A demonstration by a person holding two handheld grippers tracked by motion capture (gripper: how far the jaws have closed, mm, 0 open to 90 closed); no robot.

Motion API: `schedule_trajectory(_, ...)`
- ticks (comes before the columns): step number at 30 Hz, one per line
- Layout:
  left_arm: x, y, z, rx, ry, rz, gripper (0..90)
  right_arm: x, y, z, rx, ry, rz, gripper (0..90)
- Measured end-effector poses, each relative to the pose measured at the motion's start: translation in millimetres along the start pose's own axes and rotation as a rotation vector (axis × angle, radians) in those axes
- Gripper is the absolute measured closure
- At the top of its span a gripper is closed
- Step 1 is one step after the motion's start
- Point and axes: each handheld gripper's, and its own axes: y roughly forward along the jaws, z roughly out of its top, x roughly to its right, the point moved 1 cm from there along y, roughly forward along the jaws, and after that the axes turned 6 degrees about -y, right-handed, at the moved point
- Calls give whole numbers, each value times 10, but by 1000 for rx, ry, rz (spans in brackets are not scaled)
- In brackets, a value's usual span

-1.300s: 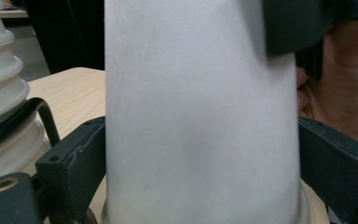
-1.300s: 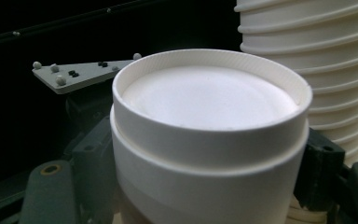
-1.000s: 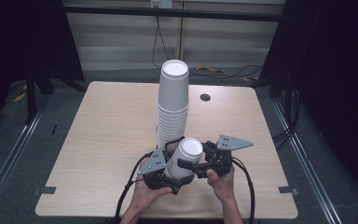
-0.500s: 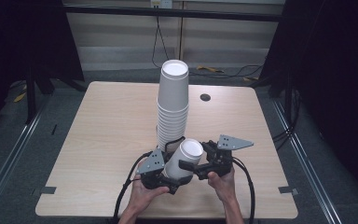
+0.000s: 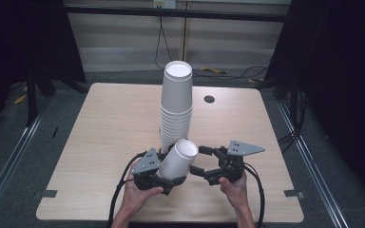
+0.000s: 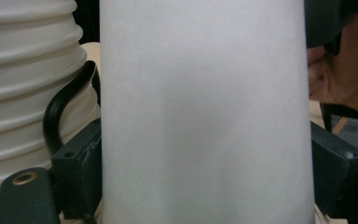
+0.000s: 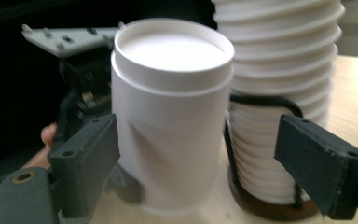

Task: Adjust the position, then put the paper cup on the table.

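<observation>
White paper cup clamped in left gripper, tilted.
Beside tall cup stack on worktop; right gripper wide open, empty.

Cup slightly lower (left gripper too).

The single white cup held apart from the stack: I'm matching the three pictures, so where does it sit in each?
High view: the single cup lies tilted at bottom centre, in the left hand-held gripper.
Left gripper view: the cup spans the middle, between both black jaws.
Right gripper view: the cup stands left of centre; the right hand-held gripper is open around it.
Shared landmark: the ribbed cup stack beside it.
</observation>
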Motion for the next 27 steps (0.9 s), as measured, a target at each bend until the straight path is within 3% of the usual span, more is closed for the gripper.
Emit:
schedule_trajectory(8, -12, -8, -22, -79, 40, 23, 145, 43, -57, -104, -114, -27, -39, 135)
schedule_trajectory(12, -29, -9, -32, -115, 49, 16, 147, 56, -75, -155, -165, -37, -34, 133)
schedule_trajectory(16, -41, -11, -36, -161, 63, 7, 148, 59, -80, -177, -200, -60, -59, 133)
schedule_trajectory(27, -34, -16, 27, -314, 128, -2, 148, 17, -39, -198, -253, -110, -11, 134)
